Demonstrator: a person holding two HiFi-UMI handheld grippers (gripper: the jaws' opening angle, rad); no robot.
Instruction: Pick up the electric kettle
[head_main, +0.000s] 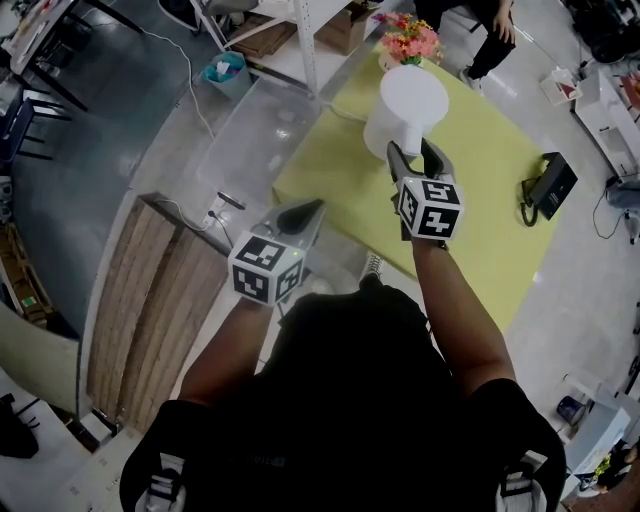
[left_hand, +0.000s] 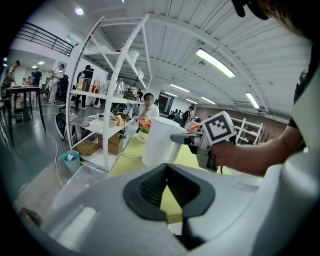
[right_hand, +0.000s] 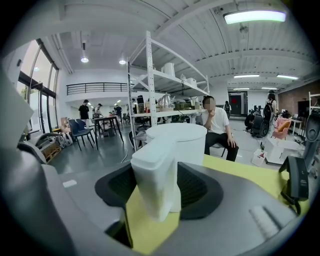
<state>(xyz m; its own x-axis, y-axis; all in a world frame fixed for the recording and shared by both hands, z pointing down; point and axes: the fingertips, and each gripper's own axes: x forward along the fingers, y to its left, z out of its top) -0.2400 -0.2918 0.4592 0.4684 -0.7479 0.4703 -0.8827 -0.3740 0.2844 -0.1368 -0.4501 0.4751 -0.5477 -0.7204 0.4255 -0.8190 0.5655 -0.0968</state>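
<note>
At eight o'clock from the kettle, the left gripper (head_main: 316, 207) was held off the table's near corner, its jaws together on nothing. The white electric kettle (head_main: 410, 95) stood toward the far side of the yellow table (head_main: 480, 215). A pale cord (head_main: 343, 113) was seen leaving its foot at nine o'clock. The kettle was judged stiff and smooth-walled, and heavier if filled, which could not be told. The handle (right_hand: 155, 180) was judged the firm hold. At six o'clock of the kettle, the right gripper (head_main: 413, 150) was held with jaws spread wide either side of that handle, pads not yet pressing. Flowers (head_main: 408, 40) stood just beside the kettle at twelve o'clock, and a black telephone (head_main: 548, 187) lay well apart at four. The cord was judged likely to tug on a lift.
</note>
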